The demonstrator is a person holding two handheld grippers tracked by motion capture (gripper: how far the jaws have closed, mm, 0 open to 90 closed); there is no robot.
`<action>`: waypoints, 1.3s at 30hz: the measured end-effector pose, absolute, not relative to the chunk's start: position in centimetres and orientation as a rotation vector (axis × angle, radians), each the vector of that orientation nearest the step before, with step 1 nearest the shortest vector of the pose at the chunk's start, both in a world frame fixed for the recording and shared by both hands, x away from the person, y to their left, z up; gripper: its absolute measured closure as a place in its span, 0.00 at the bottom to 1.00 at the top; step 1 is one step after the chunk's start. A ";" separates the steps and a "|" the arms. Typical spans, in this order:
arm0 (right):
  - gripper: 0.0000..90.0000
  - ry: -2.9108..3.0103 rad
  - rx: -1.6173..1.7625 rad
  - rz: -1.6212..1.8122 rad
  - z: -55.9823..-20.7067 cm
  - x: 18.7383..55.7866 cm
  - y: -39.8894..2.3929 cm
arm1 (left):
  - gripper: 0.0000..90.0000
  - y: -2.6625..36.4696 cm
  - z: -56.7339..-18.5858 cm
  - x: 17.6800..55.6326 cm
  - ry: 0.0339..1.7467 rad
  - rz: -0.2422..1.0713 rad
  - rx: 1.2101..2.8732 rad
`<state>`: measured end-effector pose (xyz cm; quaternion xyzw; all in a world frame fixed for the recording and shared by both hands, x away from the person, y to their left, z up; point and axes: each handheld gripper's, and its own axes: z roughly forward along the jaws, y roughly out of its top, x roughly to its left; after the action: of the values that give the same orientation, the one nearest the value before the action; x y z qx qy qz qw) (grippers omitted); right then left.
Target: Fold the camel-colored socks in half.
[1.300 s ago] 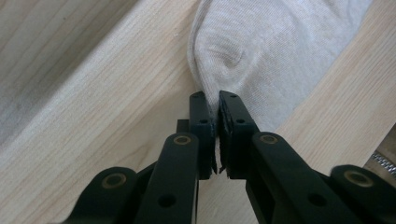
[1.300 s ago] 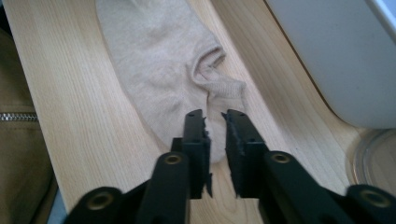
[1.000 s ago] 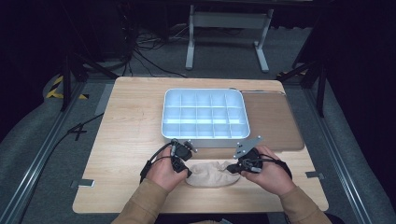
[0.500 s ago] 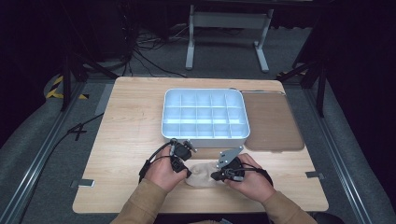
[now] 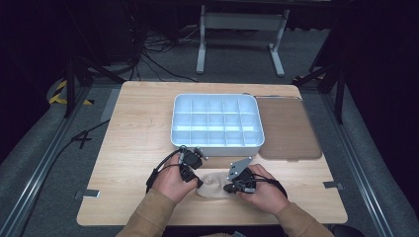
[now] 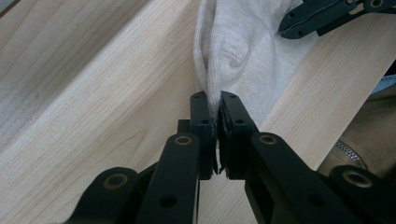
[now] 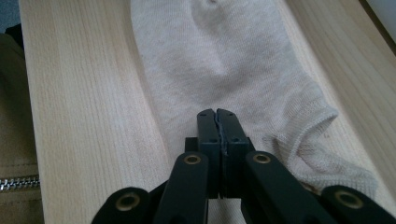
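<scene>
A beige sock is found lying on the table, near its front edge, between the two hands and just in front of a white tray. The left hand-held gripper is seen clenched on a pinched fold of the sock, the cloth rising from between the closed jaws in the left gripper view. The right hand-held gripper is seen with its jaws pressed together over the flat of the sock, near the ribbed cuff; whether any cloth is caught between them cannot be told. In the high view the left hand-held gripper is placed at the sock's left end and the right hand-held gripper at its right end. The tray is divided into many small compartments, and a brown lid is laid flat just beside it on the right, touching or nearly so. A tan sleeve with a zip is noted at the edge of the right gripper view. No brand, label or legible writing is observed on the sock, tray, lid or table.
</scene>
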<state>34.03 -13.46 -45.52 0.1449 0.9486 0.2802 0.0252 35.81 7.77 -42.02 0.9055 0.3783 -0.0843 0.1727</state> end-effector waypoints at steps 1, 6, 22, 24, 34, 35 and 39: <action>1.00 2.936 0.444 0.872 -45.5 34.0 -13.5 | 0.95 7.8 -42.0 35.8 1.070 -0.240 2.576; 1.00 2.883 0.501 0.964 -44.3 34.5 -14.6 | 0.95 8.0 -41.8 35.8 1.081 -0.243 2.595; 1.00 2.806 0.484 1.056 -44.9 34.0 -13.5 | 0.95 8.6 -40.8 35.5 1.094 -0.255 2.624; 1.00 2.790 0.483 1.067 -45.1 33.9 -13.2 | 0.95 8.6 -40.8 35.5 1.092 -0.255 2.626; 1.00 2.772 0.502 1.017 -46.4 34.7 -12.3 | 0.95 8.5 -40.8 35.5 1.084 -0.262 2.625; 1.00 2.756 0.495 1.021 -46.0 34.5 -12.5 | 0.95 8.5 -40.8 35.4 1.081 -0.260 2.621; 1.00 2.746 0.490 1.019 -45.1 34.2 -13.2 | 0.95 8.7 -40.4 35.5 1.084 -0.270 2.613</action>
<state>34.24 -13.18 -45.11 0.1644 0.9213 0.3418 0.0860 35.47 8.71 -40.40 0.9091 0.3773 -0.0940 0.1494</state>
